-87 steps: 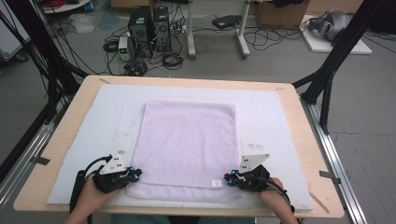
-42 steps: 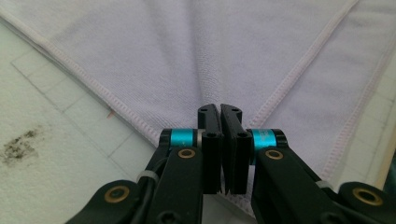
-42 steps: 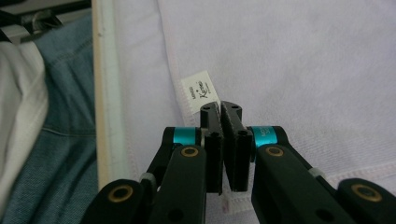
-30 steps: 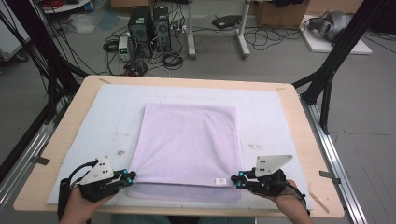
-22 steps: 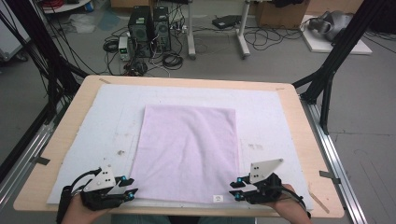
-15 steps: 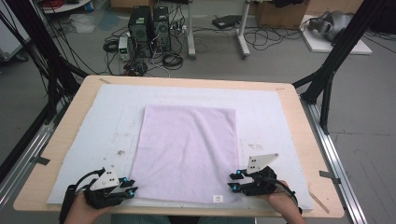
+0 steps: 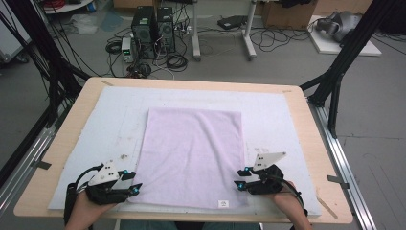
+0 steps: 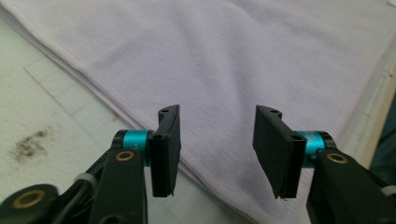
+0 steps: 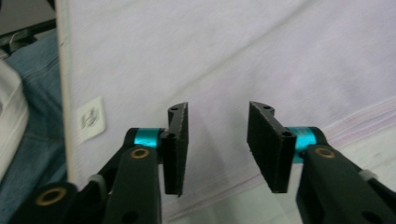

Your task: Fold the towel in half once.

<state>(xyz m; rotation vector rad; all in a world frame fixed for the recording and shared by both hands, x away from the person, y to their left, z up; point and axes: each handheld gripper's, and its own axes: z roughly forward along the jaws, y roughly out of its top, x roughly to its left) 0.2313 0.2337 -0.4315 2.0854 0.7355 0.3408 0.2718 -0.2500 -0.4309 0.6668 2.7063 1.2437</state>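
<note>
High view: lilac towel (image 7: 194, 155) lies flat on the white mat (image 7: 110, 120) covering the wooden table (image 7: 306, 124), long side running away from the person, small white label (image 7: 223, 203) at its near edge. Left gripper (image 7: 135, 188) sits at the towel's near-left corner, right gripper (image 7: 238, 179) at the near-right edge, both low over the mat. Left gripper view: jaws have just been opening, now apart, nothing pinched; towel hem (image 8: 88, 77) runs diagonally under them, dark stain (image 8: 30, 144) on the mat off to the side. Right gripper view: jaws also just been opening, released, gap bare with towel (image 9: 261, 60) beneath; label (image 9: 89, 118) nearby, person's jeans (image 9: 32, 121) past the table edge.
</note>
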